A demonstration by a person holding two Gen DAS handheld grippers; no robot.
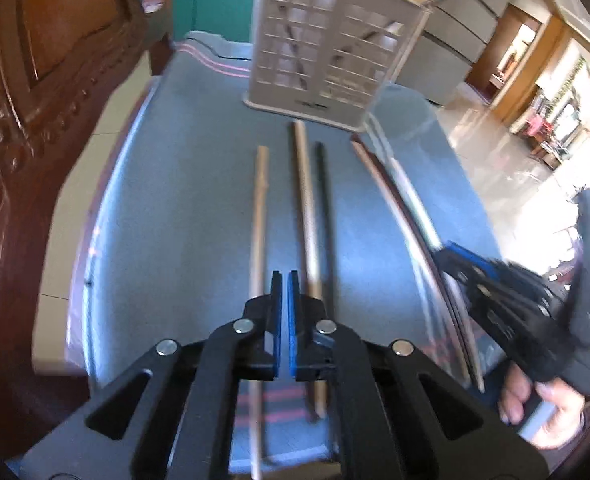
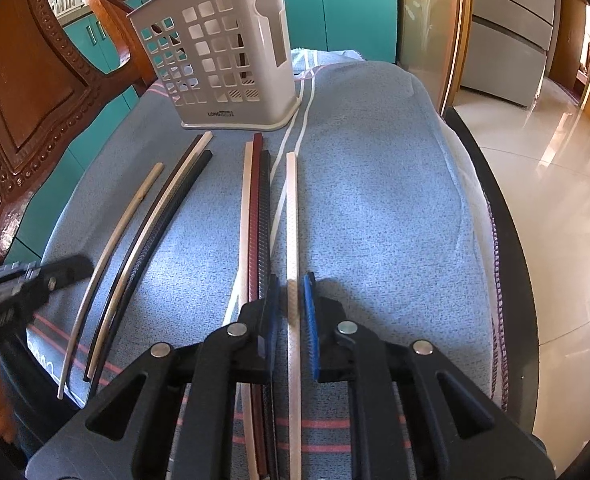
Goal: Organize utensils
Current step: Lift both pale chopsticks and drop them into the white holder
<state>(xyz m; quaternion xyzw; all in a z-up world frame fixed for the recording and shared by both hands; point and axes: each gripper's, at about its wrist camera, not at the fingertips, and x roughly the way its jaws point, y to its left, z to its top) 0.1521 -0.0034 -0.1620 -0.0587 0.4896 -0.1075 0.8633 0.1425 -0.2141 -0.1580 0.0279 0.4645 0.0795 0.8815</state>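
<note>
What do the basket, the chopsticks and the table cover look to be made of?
Basket: likely moulded plastic, matte off-white, with cut-out grid holes. Chopsticks: the thin tan one looks like bare wood or bamboo; the cream one between the right gripper's fingers seems plastic, with dimpled grip. Cover: woven blue cloth, striped.

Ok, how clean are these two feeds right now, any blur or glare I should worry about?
Left wrist view: motion-smeared, chopsticks and holder soft, right gripper blurred. Right wrist view: sharper, though the white chopstick between the opening jaws blurs near the pads; floor glares. Both bend straight sticks at the edges.
</note>
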